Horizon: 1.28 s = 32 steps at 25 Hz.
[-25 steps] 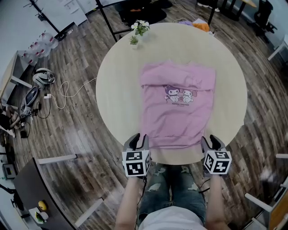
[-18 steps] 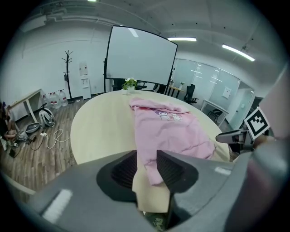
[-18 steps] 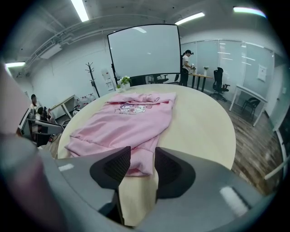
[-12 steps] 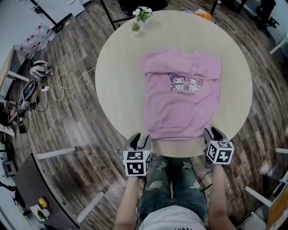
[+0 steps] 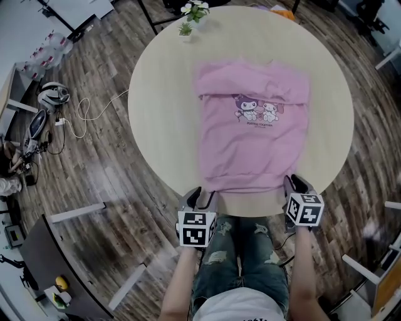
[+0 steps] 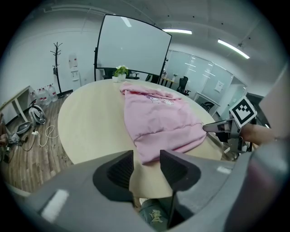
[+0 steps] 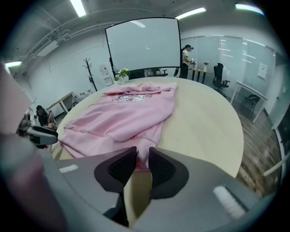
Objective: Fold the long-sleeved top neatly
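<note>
The pink long-sleeved top (image 5: 254,135) lies flat on the round wooden table (image 5: 163,106), print up, sleeves folded in, hem along the near edge. My left gripper (image 5: 202,198) is at the hem's left corner. In the left gripper view the jaws (image 6: 147,156) stand apart, with the corner of the top (image 6: 154,115) just at their tips. My right gripper (image 5: 293,185) is at the hem's right corner. In the right gripper view its jaws (image 7: 142,154) are close together with pink hem cloth (image 7: 122,115) pinched between the tips.
Two small potted plants (image 5: 191,15) and an orange item (image 5: 283,9) sit at the table's far edge. The person's knees (image 5: 241,251) are under the near edge. Cables (image 5: 81,116) lie on the wood floor to the left. A large screen (image 6: 131,45) stands beyond the table.
Both grippers have edged forward from beside the table's near edge onto the hem corners. The top itself lies as before.
</note>
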{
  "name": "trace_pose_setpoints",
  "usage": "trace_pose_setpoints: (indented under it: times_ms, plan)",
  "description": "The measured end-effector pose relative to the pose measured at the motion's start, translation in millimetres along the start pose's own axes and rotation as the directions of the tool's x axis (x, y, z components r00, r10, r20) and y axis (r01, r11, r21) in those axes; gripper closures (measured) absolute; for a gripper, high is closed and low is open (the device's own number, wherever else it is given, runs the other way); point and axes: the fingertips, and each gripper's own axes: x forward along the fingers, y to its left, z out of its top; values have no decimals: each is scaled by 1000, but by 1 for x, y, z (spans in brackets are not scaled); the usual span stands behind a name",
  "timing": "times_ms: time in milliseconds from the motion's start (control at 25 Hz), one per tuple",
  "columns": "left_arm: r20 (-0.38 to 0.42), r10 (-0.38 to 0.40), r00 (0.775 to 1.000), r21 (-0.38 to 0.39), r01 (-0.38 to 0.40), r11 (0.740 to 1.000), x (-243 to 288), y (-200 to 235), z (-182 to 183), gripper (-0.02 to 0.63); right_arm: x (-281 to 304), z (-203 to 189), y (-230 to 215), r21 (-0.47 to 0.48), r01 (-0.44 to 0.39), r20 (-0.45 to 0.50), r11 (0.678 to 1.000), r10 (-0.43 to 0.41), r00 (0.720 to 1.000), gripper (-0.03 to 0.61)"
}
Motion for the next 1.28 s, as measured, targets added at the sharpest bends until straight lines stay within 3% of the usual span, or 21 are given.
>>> trace_pose_setpoints:
  times_ms: [80, 160, 640, 880, 920, 1280]
  plan:
    - [-3, -8, 1000, 2, 8, 1000, 2, -2, -2, 426, 0, 0, 0, 21, -10, 7, 1000, 10, 1000, 520]
    - [-6, -12, 1000, 7, 12, 1000, 3, -4, -3, 418, -3, 0, 0, 35, -20, 15, 999, 19, 1000, 531]
    - [-53, 47, 997, 97, -41, 994, 18, -2, -13, 405, -55, 18, 2, 119, -39, 143, 992, 21, 989, 535]
    - [-60, 79, 995, 123, -71, 990, 21, 0, -10, 480, -60, 19, 1, 120, -42, 152, 992, 24, 988, 535]
    - [-58, 72, 996, 126, -65, 990, 22, -1, -10, 563, -59, 18, 1, 119, -42, 151, 992, 24, 988, 535]
    - [-74, 35, 997, 143, -24, 990, 13, -3, -11, 584, -60, 9, -2, 100, -18, 108, 995, 7, 994, 535]
